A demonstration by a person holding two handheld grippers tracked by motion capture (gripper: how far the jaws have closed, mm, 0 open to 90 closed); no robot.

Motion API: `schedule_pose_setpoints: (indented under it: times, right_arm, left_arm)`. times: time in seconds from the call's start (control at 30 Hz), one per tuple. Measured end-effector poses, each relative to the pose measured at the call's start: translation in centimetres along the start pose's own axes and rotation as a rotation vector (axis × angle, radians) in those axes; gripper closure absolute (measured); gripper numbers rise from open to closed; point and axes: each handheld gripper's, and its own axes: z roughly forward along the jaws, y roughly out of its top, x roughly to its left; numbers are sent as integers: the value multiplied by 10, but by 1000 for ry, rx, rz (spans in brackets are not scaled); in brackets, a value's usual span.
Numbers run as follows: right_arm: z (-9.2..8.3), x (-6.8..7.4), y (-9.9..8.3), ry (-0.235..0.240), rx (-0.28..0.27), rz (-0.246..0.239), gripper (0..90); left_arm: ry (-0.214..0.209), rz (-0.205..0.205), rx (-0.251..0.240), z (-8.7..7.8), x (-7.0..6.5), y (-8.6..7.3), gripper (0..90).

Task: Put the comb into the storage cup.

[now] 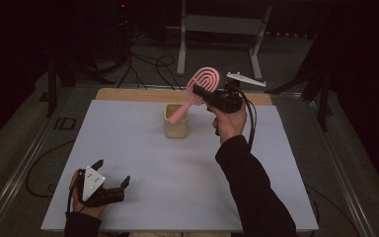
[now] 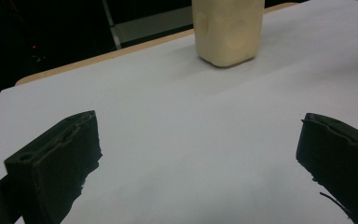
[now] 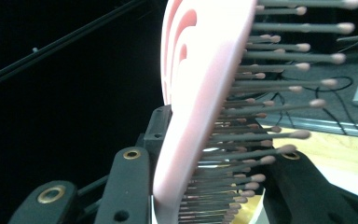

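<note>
Pink hairbrush point(image 1: 197, 91) held in the air above the counter point(image 1: 143, 148), tilted, handle end pointing down into the open top of the cream container point(image 1: 176, 121); whether handle and container touch cannot be told. Brush head raised up and toward the far side, bristles point(image 3: 270, 84) grey with pale tips. Right gripper point(image 1: 205, 95) clamped on the hairbrush near the base of its head, one of its fingers point(image 3: 126, 186) against the smooth back, the other on the bristle side. Cream container upright at the counter's centre, toward the far edge. Left gripper point(image 1: 112, 173) resting at the near left corner of the counter, well apart from the container, fingers point(image 2: 60, 158) spread wide with nothing between them.
</note>
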Motion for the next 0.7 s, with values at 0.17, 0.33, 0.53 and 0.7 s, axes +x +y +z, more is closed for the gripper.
schedule_pose_setpoints:
  times: [0.17, 0.33, 0.53, 0.7]
  right_arm:
    - [1, -2, 2, -14, -12, 7, 638]
    - [3, -3, 3, -17, -14, 4, 638]
    - [5, -3, 6, -26, -15, -1, 638]
    - [8, -5, 8, -35, -14, 3, 638]
  left_arm:
    - [0, -1, 0, 0, 0, 0, 2]
    - [0, 2, 2, 0, 0, 0, 2]
    - [0, 0, 2, 0, 0, 0, 2]
    - [0, -1, 1, 0, 0, 0, 2]
